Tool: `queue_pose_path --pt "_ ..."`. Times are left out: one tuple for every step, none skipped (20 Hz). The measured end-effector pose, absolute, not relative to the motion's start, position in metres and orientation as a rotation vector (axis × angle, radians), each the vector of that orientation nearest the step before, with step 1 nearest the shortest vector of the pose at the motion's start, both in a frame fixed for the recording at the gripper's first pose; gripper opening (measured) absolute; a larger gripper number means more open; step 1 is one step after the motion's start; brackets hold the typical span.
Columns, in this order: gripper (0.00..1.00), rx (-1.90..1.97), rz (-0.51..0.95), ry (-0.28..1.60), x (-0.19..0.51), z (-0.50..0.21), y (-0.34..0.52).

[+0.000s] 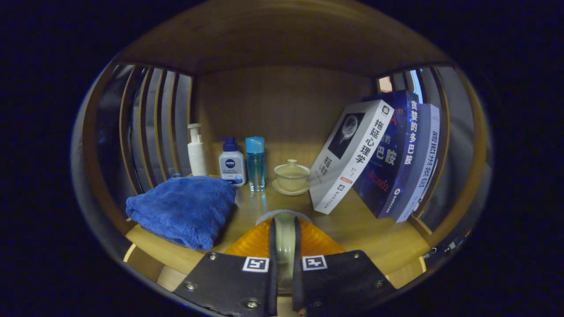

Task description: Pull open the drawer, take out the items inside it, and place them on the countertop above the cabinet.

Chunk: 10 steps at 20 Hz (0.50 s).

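- Gripper (284,246) fingers are clamped on a thin pale-rimmed orange plate (257,241) (held edge-on).
- Blue folded towel (185,209) lies ahead-left on the wooden countertop (365,229).
- Leaning books (379,154) stand ahead-right.

Beside the pale cream lidded cup (291,176): a clear blue bottle with blue cap (255,163), a white bottle with dark blue cap (231,166), a white pump bottle (196,150). Left of these, a blue towel (185,209). Right, white, dark blue and pale, perhaps lavender, books (379,154). Wood-brown tabletop (374,237). An orange-and-grey thing (285,237) sits between the jaws.
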<state>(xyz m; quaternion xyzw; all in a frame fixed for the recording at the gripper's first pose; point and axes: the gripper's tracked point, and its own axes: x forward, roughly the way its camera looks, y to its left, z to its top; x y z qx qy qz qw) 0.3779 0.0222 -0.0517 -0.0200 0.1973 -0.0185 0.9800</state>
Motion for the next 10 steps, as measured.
queue_pose_path --pt "0.14 -0.039 -0.038 0.396 0.3780 -0.0522 0.0215" --pt "0.17 -0.040 -0.038 0.393 0.3791 -0.0523 0.0209" --pt "0.19 -0.043 -0.039 0.389 0.3797 -0.0538 0.0212" --pt "0.20 -0.045 -0.039 0.387 0.3808 -0.0548 0.0205" --pt "0.22 -0.044 -0.040 0.388 0.3802 -0.0571 0.0211" --pt "0.22 -0.040 -0.038 0.389 0.3805 -0.0573 0.0217" --pt "0.22 -0.035 -0.033 0.385 0.3792 -0.0569 0.0227" --pt "0.22 -0.030 -0.028 0.383 0.3786 -0.0557 0.0233" --pt "0.22 -0.028 -0.022 0.377 0.3776 -0.0545 0.0238" --pt "0.22 -0.032 -0.018 0.374 0.3769 -0.0525 0.0236"
